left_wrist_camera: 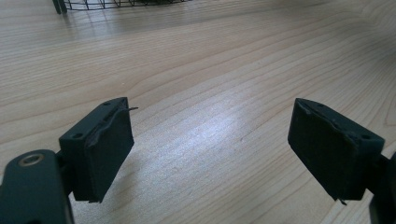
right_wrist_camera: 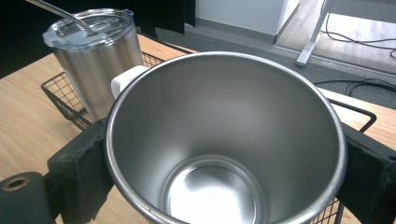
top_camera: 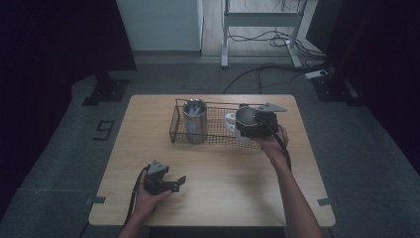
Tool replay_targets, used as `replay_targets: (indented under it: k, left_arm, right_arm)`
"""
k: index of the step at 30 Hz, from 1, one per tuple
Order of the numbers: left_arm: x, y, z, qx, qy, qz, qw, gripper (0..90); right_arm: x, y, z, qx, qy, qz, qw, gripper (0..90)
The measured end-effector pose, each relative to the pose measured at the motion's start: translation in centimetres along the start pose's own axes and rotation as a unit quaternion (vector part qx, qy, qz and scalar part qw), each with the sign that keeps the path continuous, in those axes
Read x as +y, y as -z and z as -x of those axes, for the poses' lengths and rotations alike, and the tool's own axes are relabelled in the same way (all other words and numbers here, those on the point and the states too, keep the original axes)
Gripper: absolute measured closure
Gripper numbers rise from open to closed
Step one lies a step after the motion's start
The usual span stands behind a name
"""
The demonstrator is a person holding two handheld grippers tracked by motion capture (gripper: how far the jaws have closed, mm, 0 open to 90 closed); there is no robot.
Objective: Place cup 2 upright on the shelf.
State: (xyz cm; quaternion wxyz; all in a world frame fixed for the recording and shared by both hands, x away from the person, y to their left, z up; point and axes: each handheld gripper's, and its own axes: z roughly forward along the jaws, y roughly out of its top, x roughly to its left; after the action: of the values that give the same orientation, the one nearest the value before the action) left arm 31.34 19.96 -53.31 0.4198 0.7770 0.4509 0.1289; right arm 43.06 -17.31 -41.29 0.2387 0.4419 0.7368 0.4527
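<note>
Steel cup (right_wrist_camera: 224, 140) is sitting clamped in my right gripper (top_camera: 255, 124) over the wire basket's (top_camera: 181, 136) right end; my left gripper (top_camera: 166, 182) is resting spread and empty at the near left.

Tables: one (top_camera: 213, 193)
Wire baskets: one (top_camera: 174, 124)
Steel tumblers: two, one lidded (right_wrist_camera: 95, 60) with a straw (right_wrist_camera: 60, 14), one open (right_wrist_camera: 224, 140)
White items: one (right_wrist_camera: 128, 79), kind unclear
Grippers: two, left (top_camera: 179, 183) and right (right_wrist_camera: 224, 154)
Hands: two, left (top_camera: 148, 198), right (top_camera: 272, 146)
</note>
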Motion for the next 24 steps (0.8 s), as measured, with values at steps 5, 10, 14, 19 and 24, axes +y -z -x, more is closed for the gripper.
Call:
replay_targets:
  k: [5,10,14,19,24]
  left_arm:
    - [0.0,0.0,0.0,-0.001,0.0,0.0,1.0,14.2]
    - [0.0,0.0,0.0,0.0,0.0,0.0,1.0,14.2]
    - [0.0,0.1,0.0,-0.001,0.0,0.001,1.0,14.2]
    - [-0.1,0.1,0.0,-0.003,0.001,0.0,1.0,14.2]
    - [-0.1,0.1,-0.1,-0.003,0.002,-0.002,1.0,14.2]
  right_arm:
    - [0.0,-0.5,0.4,-0.001,-0.005,-0.002,1.0,6.5]
    - [0.5,-0.7,0.5,-0.002,-0.003,-0.001,1.0,6.5]
    - [0.8,-1.0,0.6,-0.005,-0.001,-0.003,1.0,6.6]
    - [1.2,-1.5,0.9,-0.009,-0.001,-0.005,0.9999,6.5]
    - [1.5,-2.2,1.3,-0.009,-0.003,-0.006,0.9999,6.5]
